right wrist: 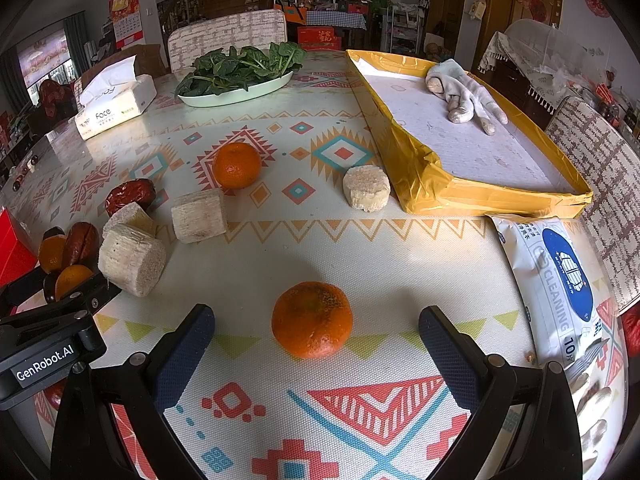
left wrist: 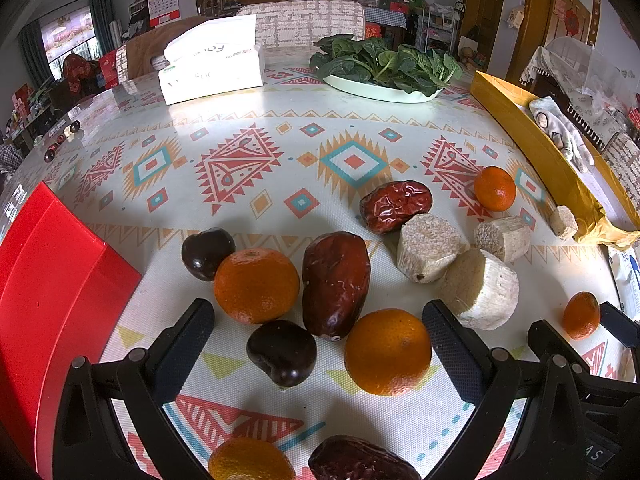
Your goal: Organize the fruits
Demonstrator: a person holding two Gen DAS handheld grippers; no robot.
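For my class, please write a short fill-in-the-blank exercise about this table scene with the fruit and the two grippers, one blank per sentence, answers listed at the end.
1. The jaws of the right gripper stand open around a single ____ on the tablecloth.
2. The leafy greens lie on a pale ____.
3. The grey glove lies inside the ____ tray.
4. The tissue pack bears the printed word ____.

Missing words: orange; plate; yellow; Face
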